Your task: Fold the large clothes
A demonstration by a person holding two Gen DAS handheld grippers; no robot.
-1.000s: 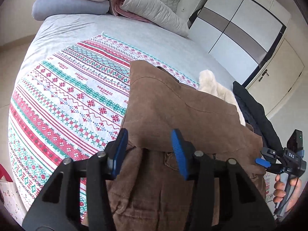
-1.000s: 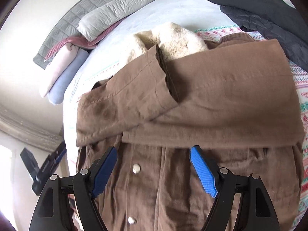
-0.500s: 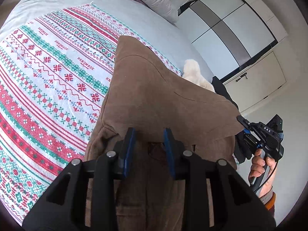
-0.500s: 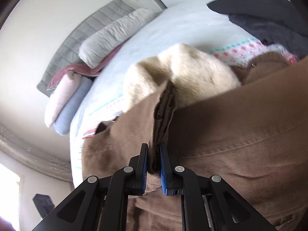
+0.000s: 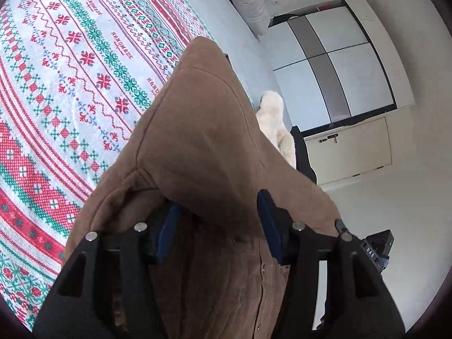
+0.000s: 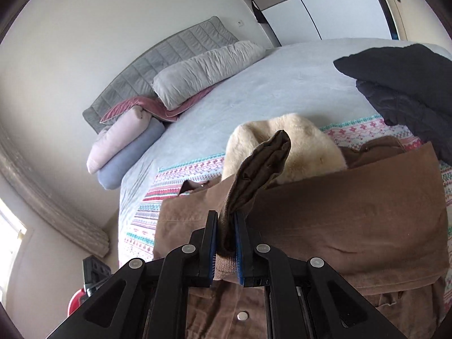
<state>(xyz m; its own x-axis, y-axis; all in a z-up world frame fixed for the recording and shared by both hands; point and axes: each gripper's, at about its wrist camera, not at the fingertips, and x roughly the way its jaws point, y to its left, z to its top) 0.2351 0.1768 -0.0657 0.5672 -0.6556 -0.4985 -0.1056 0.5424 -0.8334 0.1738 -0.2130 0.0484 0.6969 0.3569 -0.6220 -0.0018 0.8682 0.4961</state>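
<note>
Pinching a sleeve of the brown corduroy jacket [image 6: 353, 214] on the patterned bedspread [image 5: 70, 84].
The right gripper [image 6: 226, 243] clamped the cuff, sleeve pointing up toward the headboard; the left gripper [image 5: 217, 223] was opening, jacket fabric between its jaws.

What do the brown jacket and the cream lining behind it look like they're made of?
The brown button-front jacket looks like matte cotton or fine corduroy: soft creases, stitched seams, faint ribbing near its metal snaps. The cream fluffy lining looks like faux shearling or fleece, with a deep fuzzy pile; which fibre, I cannot tell.
</note>
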